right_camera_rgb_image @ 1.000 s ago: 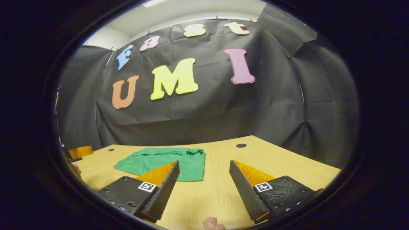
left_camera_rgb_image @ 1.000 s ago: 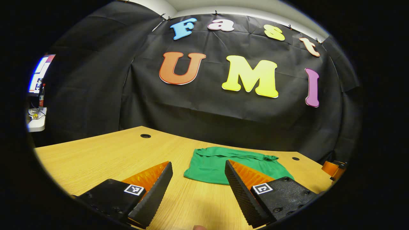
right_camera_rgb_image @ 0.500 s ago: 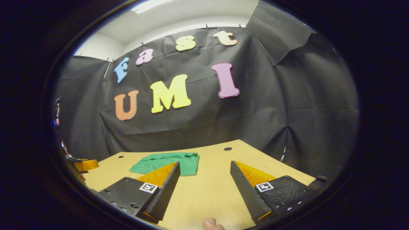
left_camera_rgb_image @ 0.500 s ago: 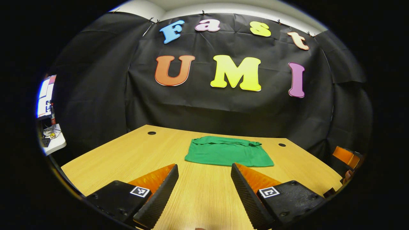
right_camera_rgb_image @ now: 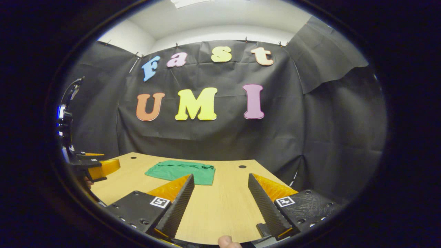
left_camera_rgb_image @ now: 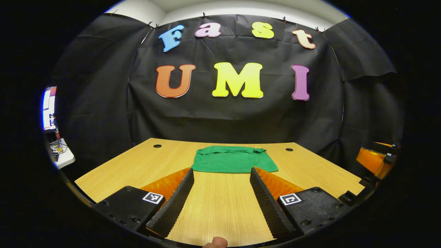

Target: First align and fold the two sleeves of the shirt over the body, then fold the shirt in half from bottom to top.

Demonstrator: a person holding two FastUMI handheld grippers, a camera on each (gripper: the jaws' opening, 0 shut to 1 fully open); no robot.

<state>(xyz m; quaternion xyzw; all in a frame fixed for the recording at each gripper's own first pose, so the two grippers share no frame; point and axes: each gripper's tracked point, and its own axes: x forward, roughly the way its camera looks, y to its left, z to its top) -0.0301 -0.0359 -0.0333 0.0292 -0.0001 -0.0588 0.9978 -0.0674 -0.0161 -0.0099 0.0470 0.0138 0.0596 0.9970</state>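
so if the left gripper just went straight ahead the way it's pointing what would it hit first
Probably the green shirt: it lies folded on the table, centred between the open left gripper fingers. Depth is unclear, so it might pass above it.

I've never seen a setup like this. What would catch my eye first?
The green shirt, folded into a neat rectangle, lies on the far half of the wooden table. Nearer, the left gripper frames it with jaws wide open and empty, and the right gripper hangs open too, the shirt ahead to its left.

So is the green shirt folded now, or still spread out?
Folded. The shirt lies on the table as a compact rectangle, no sleeves sticking out, layers bunched at its far edge.
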